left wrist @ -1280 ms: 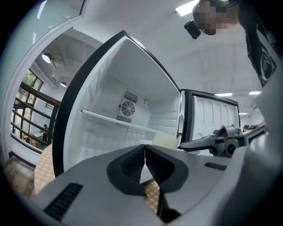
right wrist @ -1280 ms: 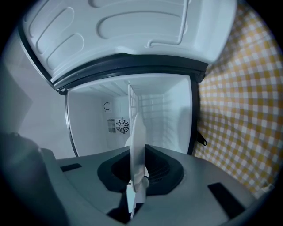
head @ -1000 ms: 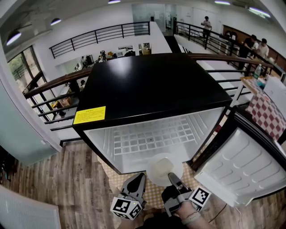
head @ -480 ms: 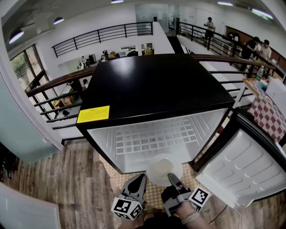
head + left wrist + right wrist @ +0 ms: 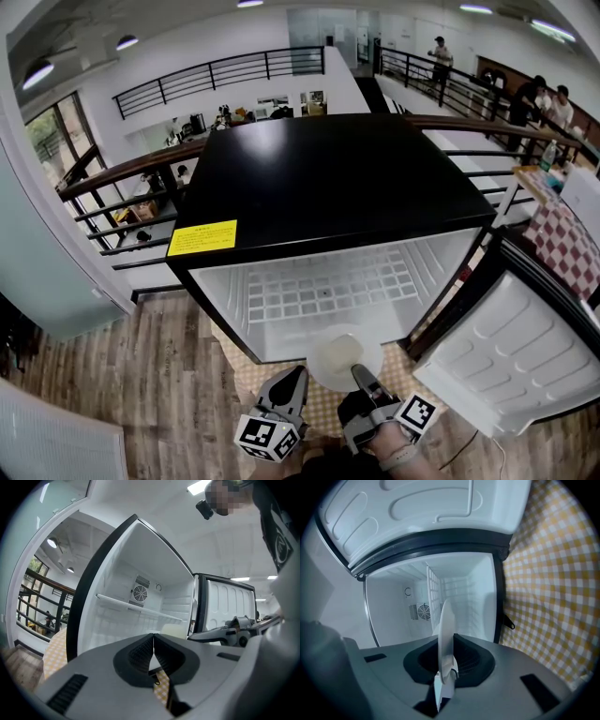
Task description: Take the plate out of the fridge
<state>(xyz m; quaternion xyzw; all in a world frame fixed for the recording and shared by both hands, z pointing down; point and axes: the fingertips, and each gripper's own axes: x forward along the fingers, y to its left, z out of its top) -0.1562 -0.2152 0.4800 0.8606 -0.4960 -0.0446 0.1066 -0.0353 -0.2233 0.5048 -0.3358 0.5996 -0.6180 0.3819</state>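
Note:
A white plate (image 5: 343, 357) hangs level just in front of the open fridge (image 5: 328, 187), above the yellow checked mat. My right gripper (image 5: 359, 371) is shut on the plate's near rim. In the right gripper view the plate (image 5: 446, 630) shows edge-on, pinched between the jaws of the right gripper (image 5: 447, 641). My left gripper (image 5: 295, 374) sits to the left of the plate, apart from it. Its jaws (image 5: 153, 638) are shut with nothing between them. The plate (image 5: 174, 631) and the right gripper (image 5: 227, 631) also show in the left gripper view. The fridge's white inside holds a shelf (image 5: 136, 609).
The fridge door (image 5: 511, 352) stands wide open at the right, close to my right gripper. A yellow checked mat (image 5: 323, 405) lies on the wooden floor (image 5: 141, 394) under the fridge. Railings (image 5: 122, 187) and a checked table (image 5: 562, 239) stand behind and to the right.
Both grippers and the plate stay where they were. Only the head view has drifted slightly.

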